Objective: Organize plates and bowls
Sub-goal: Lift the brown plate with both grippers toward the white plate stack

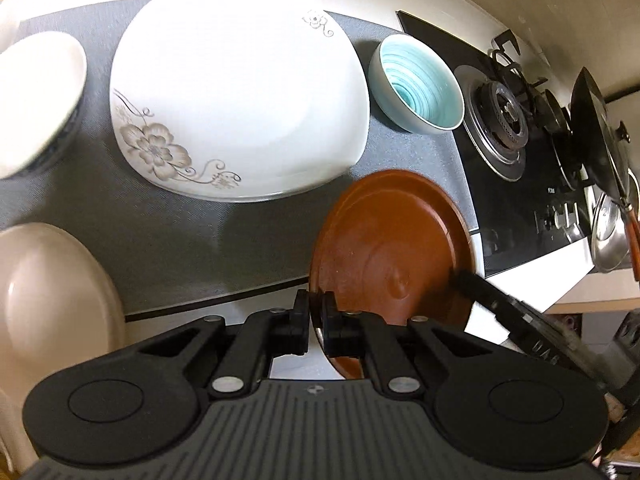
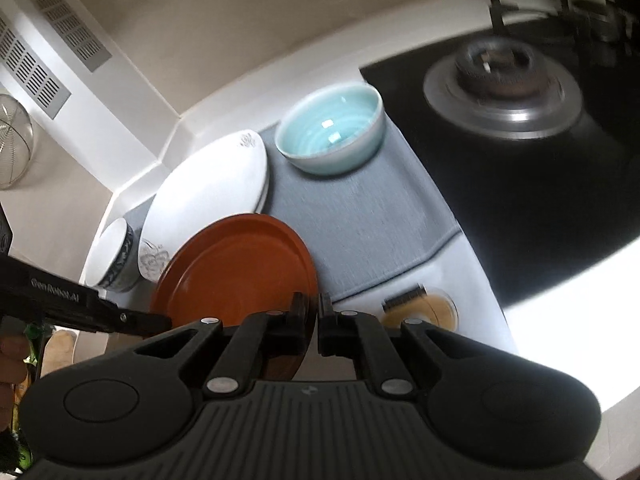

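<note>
Two hand-held grippers pinch the brown plate (image 1: 384, 248) by opposite rims: the left hand-held gripper (image 1: 316, 320) is clamped on its near edge, the right hand-held gripper (image 2: 314, 320) on the other side, jaws closed on the rim. The plate hangs over the front edge of the surface (image 1: 520, 280), at the grey mat's (image 1: 160, 240) front right corner; its lower part is hidden behind the gripper bodies. On the mat sit a large flowered white plate (image 1: 240, 100), a turquoise bowl (image 1: 420, 84) near the stove (image 1: 512, 152), and a white bowl (image 1: 36, 100) cut off at the left. A beige dish (image 1: 48, 296) is also cropped. The right-wrist view is blurred. Bare mat lies between the plates.
</note>
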Action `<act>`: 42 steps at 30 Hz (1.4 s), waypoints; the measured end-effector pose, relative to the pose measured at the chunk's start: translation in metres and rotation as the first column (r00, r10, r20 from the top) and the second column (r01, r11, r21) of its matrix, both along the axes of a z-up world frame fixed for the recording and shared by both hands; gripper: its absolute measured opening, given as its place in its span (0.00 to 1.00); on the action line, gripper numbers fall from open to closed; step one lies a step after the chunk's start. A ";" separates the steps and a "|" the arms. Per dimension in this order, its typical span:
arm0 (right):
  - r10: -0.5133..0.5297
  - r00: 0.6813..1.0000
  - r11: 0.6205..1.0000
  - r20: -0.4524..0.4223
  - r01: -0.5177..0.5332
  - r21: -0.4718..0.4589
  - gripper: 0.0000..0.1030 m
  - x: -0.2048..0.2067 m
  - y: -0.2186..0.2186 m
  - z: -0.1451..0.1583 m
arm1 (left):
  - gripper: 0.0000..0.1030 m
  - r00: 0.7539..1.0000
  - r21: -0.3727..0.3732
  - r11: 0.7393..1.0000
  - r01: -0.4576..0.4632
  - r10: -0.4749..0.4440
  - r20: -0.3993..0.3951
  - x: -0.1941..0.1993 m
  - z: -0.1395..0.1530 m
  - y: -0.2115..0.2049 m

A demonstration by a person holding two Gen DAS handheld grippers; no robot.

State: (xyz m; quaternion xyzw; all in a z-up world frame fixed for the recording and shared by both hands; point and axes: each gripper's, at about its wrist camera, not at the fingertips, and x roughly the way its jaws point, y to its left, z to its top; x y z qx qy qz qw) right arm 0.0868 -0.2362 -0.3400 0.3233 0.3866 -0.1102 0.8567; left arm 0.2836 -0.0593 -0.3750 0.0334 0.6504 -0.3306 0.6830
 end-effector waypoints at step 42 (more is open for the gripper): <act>0.137 0.988 0.947 0.077 -0.108 -0.302 0.05 0.158 0.028 0.049 | 0.07 0.945 -0.170 0.959 -0.225 0.257 0.202 0.087 0.068 0.059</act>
